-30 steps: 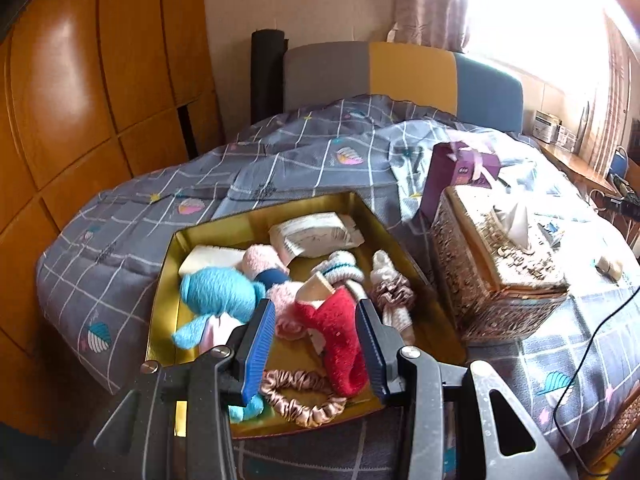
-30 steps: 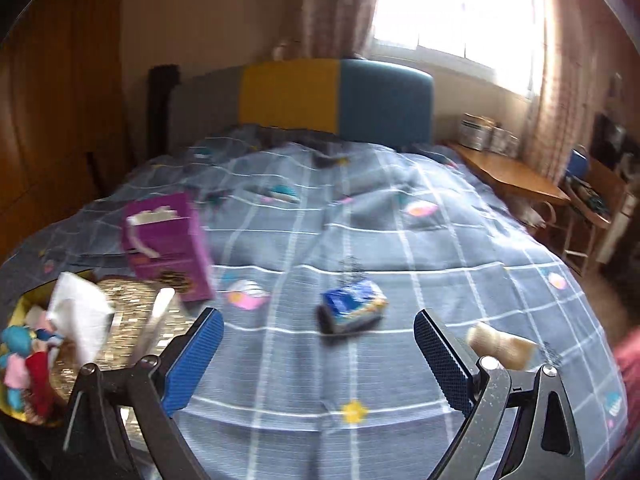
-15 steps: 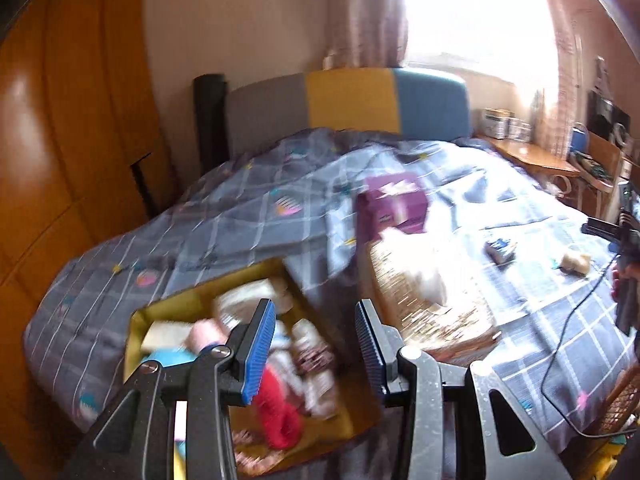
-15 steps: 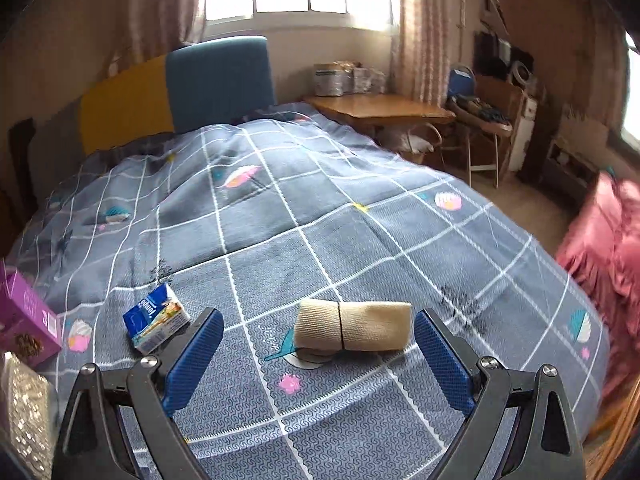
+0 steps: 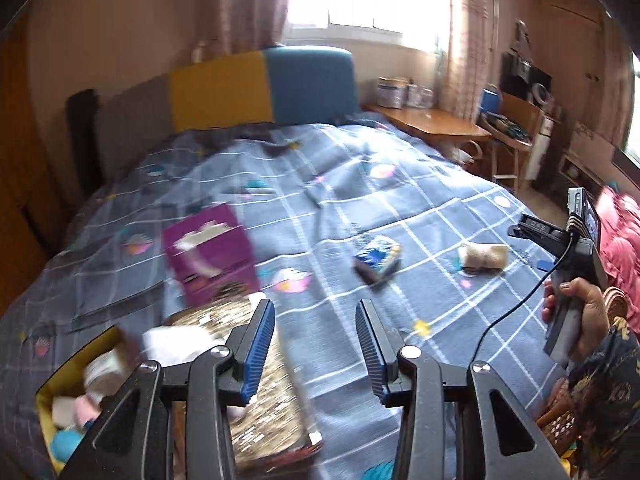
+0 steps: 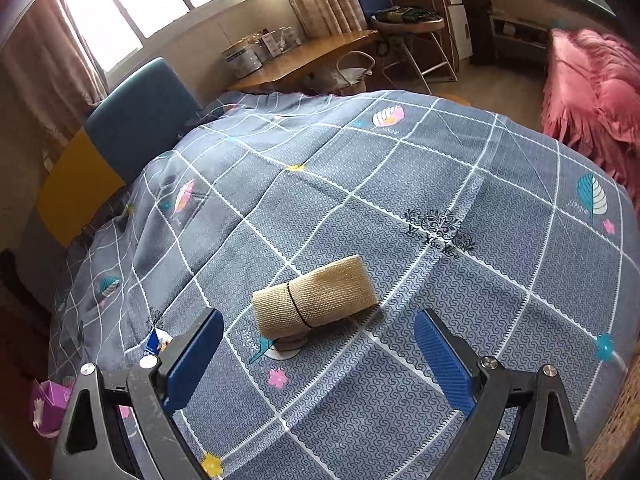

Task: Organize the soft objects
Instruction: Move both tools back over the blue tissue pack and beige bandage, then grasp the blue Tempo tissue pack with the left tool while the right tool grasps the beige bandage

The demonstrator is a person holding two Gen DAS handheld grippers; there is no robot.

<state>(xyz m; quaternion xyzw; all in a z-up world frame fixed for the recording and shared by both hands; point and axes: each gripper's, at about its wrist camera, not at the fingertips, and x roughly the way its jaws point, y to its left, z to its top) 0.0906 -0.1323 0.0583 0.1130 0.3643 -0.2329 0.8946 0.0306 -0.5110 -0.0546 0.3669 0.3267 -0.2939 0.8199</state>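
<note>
Right hand-held gripper (image 6: 316,356): jaws spread wide, empty; beige rolled bandage (image 6: 316,298) lies on the bed (image 6: 460,184) just ahead, between the fingers' lines, not touched. Left hand-held gripper (image 5: 315,350): jaws opening, nothing between; yellow tray (image 5: 72,364) of soft items to its lower left.

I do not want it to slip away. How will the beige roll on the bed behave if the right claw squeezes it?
The beige roll looks like knitted fabric, so it will probably squash softly. A thin black band binds it, so it should stay rolled. Being round on a soft quilt, it may roll if nudged sideways.
</note>
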